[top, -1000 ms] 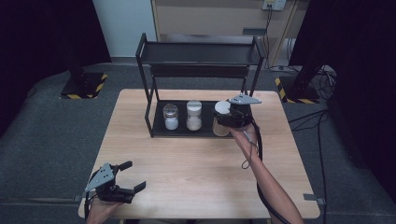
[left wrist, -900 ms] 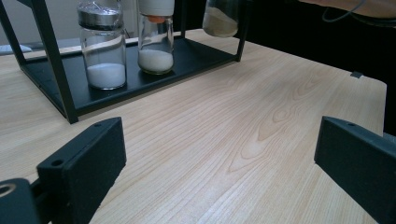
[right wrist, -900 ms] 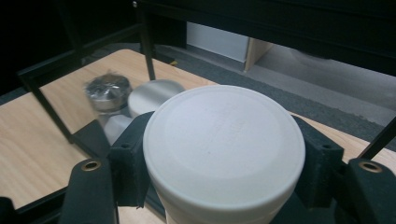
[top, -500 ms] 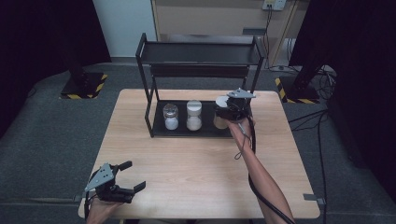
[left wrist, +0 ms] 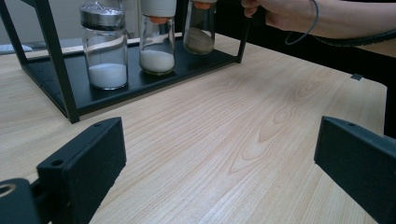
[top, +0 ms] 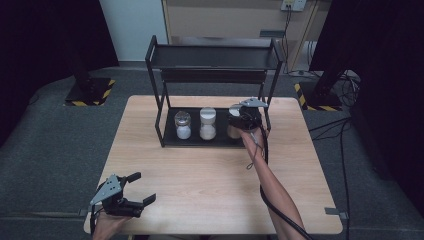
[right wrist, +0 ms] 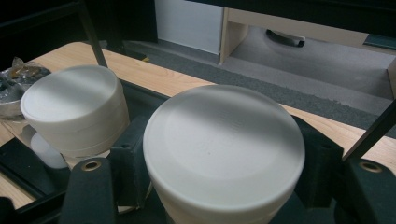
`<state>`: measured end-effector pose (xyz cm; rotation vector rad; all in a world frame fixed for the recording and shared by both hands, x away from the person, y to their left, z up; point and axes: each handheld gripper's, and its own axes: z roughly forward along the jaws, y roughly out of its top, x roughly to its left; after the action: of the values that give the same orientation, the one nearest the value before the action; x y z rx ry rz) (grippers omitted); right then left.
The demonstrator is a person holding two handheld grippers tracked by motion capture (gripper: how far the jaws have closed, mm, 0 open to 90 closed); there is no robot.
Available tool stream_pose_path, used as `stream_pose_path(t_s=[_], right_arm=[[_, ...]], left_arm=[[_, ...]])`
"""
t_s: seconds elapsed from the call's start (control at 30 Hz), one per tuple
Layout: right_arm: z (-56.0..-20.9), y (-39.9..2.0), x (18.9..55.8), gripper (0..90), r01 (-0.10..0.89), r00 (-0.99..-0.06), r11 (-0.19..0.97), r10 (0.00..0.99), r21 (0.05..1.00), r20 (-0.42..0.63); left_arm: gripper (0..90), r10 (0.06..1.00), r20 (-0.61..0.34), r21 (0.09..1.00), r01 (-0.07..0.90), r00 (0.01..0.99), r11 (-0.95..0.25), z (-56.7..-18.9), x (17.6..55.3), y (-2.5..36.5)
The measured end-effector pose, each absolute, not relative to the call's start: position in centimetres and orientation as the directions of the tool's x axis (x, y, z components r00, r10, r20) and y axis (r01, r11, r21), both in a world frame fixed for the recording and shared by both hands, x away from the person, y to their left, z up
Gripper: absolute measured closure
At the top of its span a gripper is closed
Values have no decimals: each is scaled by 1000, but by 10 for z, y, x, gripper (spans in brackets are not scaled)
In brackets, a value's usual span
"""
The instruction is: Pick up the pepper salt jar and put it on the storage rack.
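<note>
A black two-tier rack [top: 162,100] stands at the back of the wooden table [top: 210,185]. On its lower shelf [left wrist: 140,84] are a silver-lidded jar [top: 183,125] and a white-lidded jar [top: 207,123], both holding white powder. To their right, my right gripper [top: 243,117] is shut on the white lid [right wrist: 224,140] of a third jar [left wrist: 199,30] with brownish powder. That jar's base is at shelf level, and contact is unclear. My left gripper [top: 142,187] rests open near the table's front left edge, holding nothing.
The rack's upper shelf [top: 215,57] hangs over the jars, and its right posts [top: 270,107] stand close beside my right gripper. The right forearm [top: 272,185] and cable [top: 280,212] cross the table's right half. Bare wood lies between the left gripper and the rack.
My right gripper has moved down and leftward into the rack's lower shelf with the jar in it. The left gripper has stayed put.
</note>
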<state>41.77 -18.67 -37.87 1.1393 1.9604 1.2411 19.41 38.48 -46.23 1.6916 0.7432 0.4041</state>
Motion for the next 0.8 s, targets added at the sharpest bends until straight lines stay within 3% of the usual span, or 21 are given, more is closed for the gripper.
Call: stream_pose_path(t_s=[0.8], right_arm=[[-394,-183,425,336,394,-486,207,874,895,12]], left_arm=[[10,665,-123,959,260,736,-111,-463,194,385]])
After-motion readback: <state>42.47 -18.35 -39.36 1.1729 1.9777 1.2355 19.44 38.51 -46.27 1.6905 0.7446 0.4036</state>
